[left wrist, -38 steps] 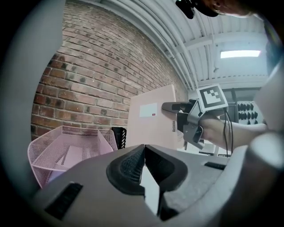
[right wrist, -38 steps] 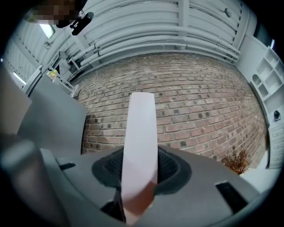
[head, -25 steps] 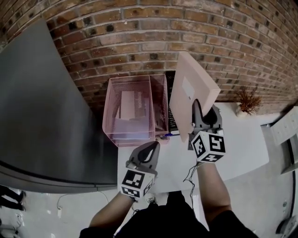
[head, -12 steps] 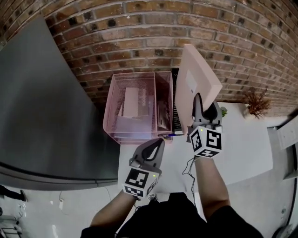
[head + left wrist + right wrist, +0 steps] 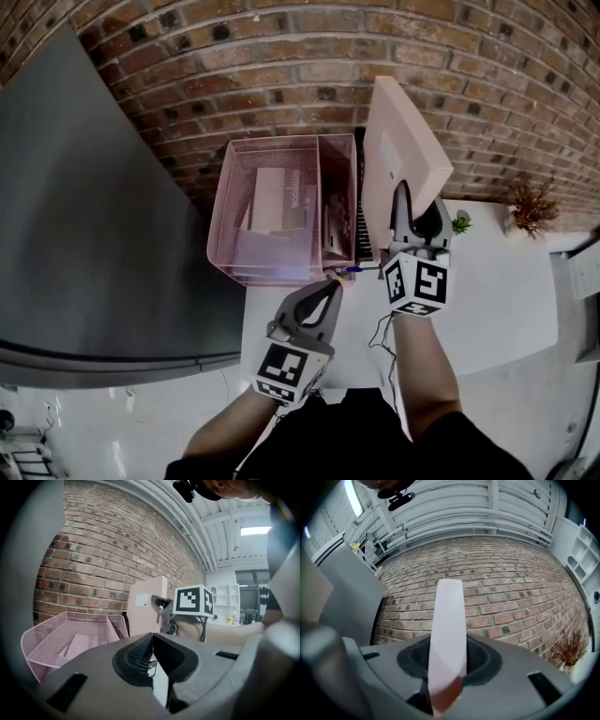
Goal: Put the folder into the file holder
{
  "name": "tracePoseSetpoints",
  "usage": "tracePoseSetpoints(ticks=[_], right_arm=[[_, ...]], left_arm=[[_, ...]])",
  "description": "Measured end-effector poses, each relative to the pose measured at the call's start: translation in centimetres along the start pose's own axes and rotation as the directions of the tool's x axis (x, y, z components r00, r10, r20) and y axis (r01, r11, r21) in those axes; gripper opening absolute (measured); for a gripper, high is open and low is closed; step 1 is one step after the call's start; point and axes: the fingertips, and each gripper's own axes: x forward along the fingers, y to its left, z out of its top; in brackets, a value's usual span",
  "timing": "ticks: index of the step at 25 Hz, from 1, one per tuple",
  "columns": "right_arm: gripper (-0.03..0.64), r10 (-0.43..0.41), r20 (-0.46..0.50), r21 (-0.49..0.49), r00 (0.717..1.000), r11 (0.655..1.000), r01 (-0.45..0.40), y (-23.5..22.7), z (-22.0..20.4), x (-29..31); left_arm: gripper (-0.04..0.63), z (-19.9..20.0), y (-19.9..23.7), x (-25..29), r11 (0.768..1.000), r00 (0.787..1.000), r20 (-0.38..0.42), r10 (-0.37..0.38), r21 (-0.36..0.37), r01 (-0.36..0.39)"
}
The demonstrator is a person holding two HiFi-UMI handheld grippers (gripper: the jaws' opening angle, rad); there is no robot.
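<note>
A: Your right gripper (image 5: pixel 413 204) is clamped on the folder (image 5: pixel 405 155). In the right gripper view the pale pink edge runs up between the two dark pads, and both press on it.

B: You're holding it by its lower edge. The rest stands up and leans away from you, toward the brick wall (image 5: pixel 281 56). A white label (image 5: pixel 384 174) shows on the broad face turned toward the file holder.

A: Your left gripper (image 5: pixel 330 292) carries nothing. In the left gripper view its jaws are pressed together, with only a sliver of the table between the tips. It points toward the near right corner of the file holder (image 5: pixel 270 272).

B: So the folder isn't in the holder. It's off the table, just to the right of the pink wire basket and above its rim. I can't tell whether it touches the mesh.

A: The holder has two compartments, a wide left one and a narrow right one. Sheets of paper (image 5: pixel 272 202) lean inside the wide one. Something lies in the narrow one, but you can't make it out through the mesh.

B: The holder stands at the back left of the white table (image 5: pixel 497 281), against the wall. A small blue thing (image 5: pixel 352 270) lies on the table by its near right corner, between your two grippers.

A: Far right, a dried plant (image 5: pixel 531 204) stands by the wall, with a little green thing (image 5: pixel 460 223) near it. On your left is a big grey panel (image 5: pixel 84 234).
</note>
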Motion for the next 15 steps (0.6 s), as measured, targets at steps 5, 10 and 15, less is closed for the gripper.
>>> tracePoseSetpoints(ticks=[5,10,15], right_arm=[[0.150,-0.008,0.015,0.007,1.000,1.000,0.008,0.0,-0.8,0.7],[0.150,-0.021,0.024,0.015,1.000,1.000,0.021,-0.2,-1.8,1.3],[0.150,-0.029,0.028,0.019,0.999,0.999,0.029,-0.1,-2.6,1.9]], left_arm=[[0.006,-0.3,0.4,0.3,1.000,1.000,-0.003,0.007,0.001,-0.007],[0.006,-0.9,1.2,0.3,1.000,1.000,-0.017,0.017,-0.025,-0.018],[0.006,-1.2,1.6,0.6,0.999,0.999,-0.028,0.014,-0.033,-0.015]])
